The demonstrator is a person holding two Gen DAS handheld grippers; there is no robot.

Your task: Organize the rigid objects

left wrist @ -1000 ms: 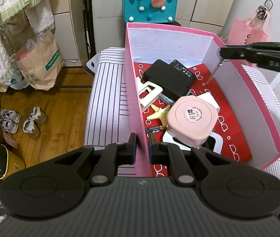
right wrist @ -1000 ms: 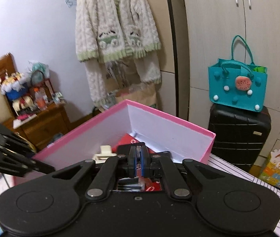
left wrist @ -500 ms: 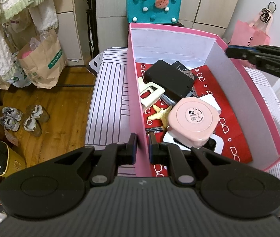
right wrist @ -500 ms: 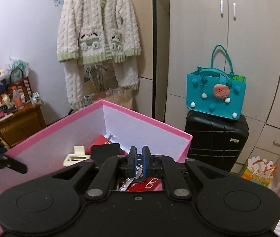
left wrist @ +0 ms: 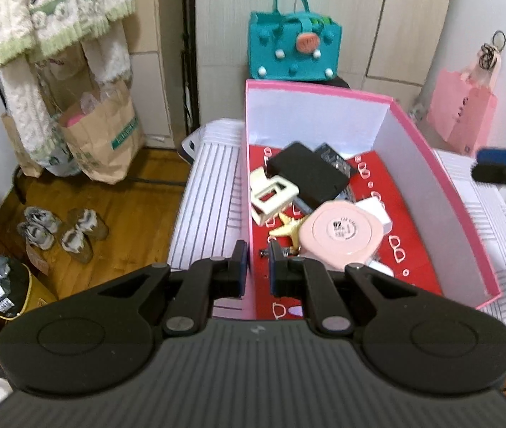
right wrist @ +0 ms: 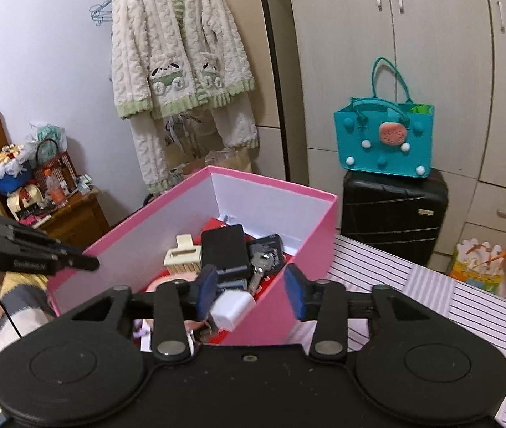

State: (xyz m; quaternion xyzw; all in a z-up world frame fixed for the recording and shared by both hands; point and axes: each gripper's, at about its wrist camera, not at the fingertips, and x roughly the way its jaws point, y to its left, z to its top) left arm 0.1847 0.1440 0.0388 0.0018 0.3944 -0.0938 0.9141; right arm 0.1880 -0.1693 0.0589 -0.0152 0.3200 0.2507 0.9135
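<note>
A pink box (left wrist: 431, 185) with a red patterned floor stands on a striped table. In it lie a black case (left wrist: 306, 174), a cream hair clip (left wrist: 270, 196), a yellow starfish (left wrist: 286, 228), a round pink case (left wrist: 342, 232), a white charger (right wrist: 231, 308) and a bunch of keys (right wrist: 261, 267). My left gripper (left wrist: 254, 267) is shut on the box's left wall near its front corner. My right gripper (right wrist: 251, 289) hovers over the box's right wall. Its jaws are opening and hold nothing. It also shows as the right gripper (left wrist: 499, 171) at the left wrist view's right edge.
The striped table (left wrist: 210, 192) extends on both sides of the box. Behind it a teal bag (right wrist: 384, 142) sits on a black suitcase (right wrist: 392, 214). A paper bag (left wrist: 103, 135) and shoes (left wrist: 60, 232) are on the wooden floor to the left. A pink bag (left wrist: 459, 117) hangs at the right.
My right gripper let go of the keys, which now lie in the box. It opened and drew back toward the box's right wall. My left gripper kept its grip on the wall.
</note>
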